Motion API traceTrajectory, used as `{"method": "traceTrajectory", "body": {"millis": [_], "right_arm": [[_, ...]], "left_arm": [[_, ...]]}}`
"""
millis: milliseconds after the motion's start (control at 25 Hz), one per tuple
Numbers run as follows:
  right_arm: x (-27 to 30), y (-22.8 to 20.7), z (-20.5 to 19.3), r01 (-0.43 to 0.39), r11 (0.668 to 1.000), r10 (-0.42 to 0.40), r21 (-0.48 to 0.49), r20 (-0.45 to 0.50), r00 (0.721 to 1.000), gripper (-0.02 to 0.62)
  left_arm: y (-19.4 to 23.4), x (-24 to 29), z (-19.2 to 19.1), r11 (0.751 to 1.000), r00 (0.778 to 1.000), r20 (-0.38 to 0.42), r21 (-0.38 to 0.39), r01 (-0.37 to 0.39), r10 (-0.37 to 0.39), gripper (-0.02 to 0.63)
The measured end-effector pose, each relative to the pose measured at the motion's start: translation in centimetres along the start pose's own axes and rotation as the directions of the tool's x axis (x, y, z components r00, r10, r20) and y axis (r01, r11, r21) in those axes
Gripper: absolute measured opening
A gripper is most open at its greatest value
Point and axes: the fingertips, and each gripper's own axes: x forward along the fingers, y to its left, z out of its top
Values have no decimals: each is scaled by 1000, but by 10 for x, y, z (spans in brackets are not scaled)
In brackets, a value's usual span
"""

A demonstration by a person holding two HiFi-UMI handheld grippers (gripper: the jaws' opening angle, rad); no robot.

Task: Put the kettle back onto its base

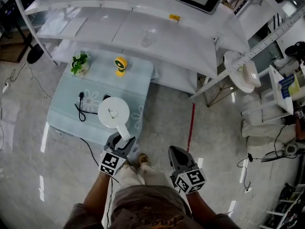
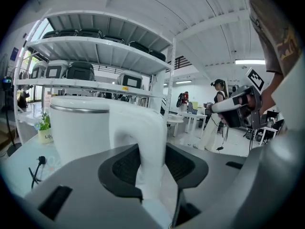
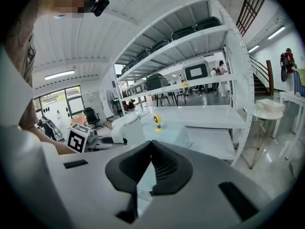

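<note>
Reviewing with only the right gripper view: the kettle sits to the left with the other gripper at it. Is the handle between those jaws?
Observer: Yes; the left gripper view shows the handle of the kettle standing between the jaws of the left gripper.
Operator: Anything on the table besides the yellow fan?
Observer: The head view shows a small potted plant near the far left corner.
Operator: Any power cord?
Observer: A black plug and cord lie on the table left of the kettle.

Your kettle (image 1: 113, 112): white all over.
Cloth (image 1: 64, 99) you work on: pale blue-green, white flower print.
Cord (image 1: 81, 96): black.
Fan (image 1: 120, 65): yellow.
Plant (image 1: 79, 61): green leaves.
Floor tape (image 1: 191, 128): red.
</note>
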Motion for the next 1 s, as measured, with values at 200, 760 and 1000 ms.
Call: {"method": "traceTrajectory", "body": {"millis": [200, 760, 1000], "right_arm": [[12, 11, 3, -46, 999, 47, -15, 8, 999, -5], [41, 52, 45, -194, 977, 201, -83, 79, 976, -5], [36, 54, 68, -207, 970, 222, -125, 118, 968, -5]], "left_arm": [[4, -21, 8, 999, 999, 16, -3, -36, 36, 172], [30, -104, 73, 978, 975, 97, -68, -195, 201, 183], [34, -140, 117, 956, 936, 204, -123, -268, 288, 183]]}}
